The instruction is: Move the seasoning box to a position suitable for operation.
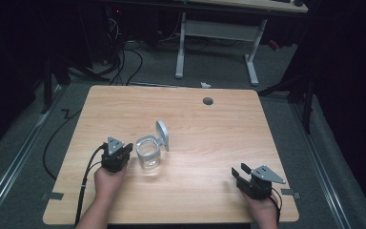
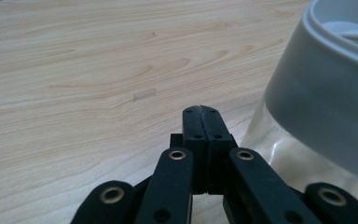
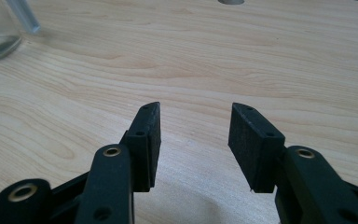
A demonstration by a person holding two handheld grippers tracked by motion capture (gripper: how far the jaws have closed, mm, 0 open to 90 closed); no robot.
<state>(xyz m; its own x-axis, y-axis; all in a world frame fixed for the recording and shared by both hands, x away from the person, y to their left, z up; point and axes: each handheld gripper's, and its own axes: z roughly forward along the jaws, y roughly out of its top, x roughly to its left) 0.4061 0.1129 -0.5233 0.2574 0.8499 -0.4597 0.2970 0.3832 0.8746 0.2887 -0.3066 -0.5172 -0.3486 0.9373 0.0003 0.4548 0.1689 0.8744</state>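
A wooden bench [image 1: 195, 119] with a pale grain carries everything here, and a small round grommet hole [image 1: 208, 101] sits near its far edge. Behind it, on the grey floor, stands a white-legged desk frame [image 1: 219, 33] among dark cables. Near the middle of the bench, a little to the left, stands a clear glass jar [image 1: 148, 155] with a grey collar around its mouth and a grey hinged lid [image 1: 162, 133] swung up and open behind it. The left tongs [image 1: 124, 153], held in the person's left hand [image 1: 108, 179], lie just beside the jar's left side; in the left gripper view their jaws are pressed together with nothing between them. The right tongs [image 1: 239, 171] rest well apart from the jar near the bench's front right corner, jaws spread over bare wood.
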